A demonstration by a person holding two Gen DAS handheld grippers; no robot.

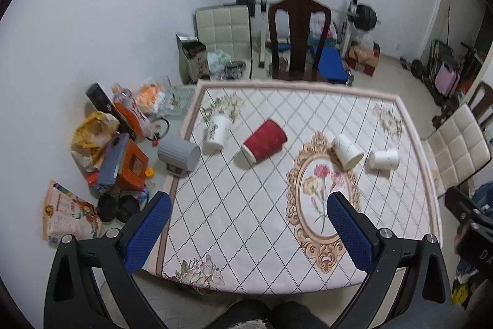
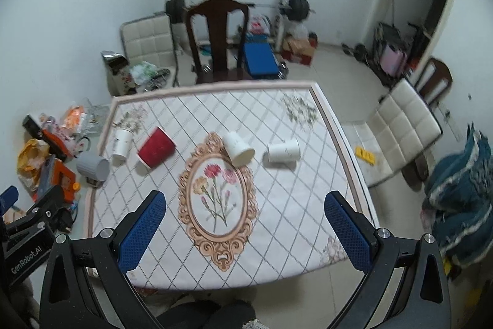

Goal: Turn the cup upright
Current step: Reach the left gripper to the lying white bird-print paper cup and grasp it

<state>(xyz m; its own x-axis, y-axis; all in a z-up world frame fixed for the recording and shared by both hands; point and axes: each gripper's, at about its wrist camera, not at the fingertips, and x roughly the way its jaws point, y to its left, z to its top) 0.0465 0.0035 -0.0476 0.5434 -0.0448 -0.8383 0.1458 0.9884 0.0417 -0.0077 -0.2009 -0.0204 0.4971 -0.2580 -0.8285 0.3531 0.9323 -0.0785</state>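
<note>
Across the middle of the worktop [image 1: 246, 230] five cups lie on their sides in a row; the red cup [image 1: 264, 141] (mouth pointing near-left) runs diagonally. Both the left gripper [image 1: 248, 213] and right gripper [image 2: 245, 210] hover spread wide, empty, above the near edge.

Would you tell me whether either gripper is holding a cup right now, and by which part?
Nothing is held: left gripper and right gripper are both open above the table.
</note>
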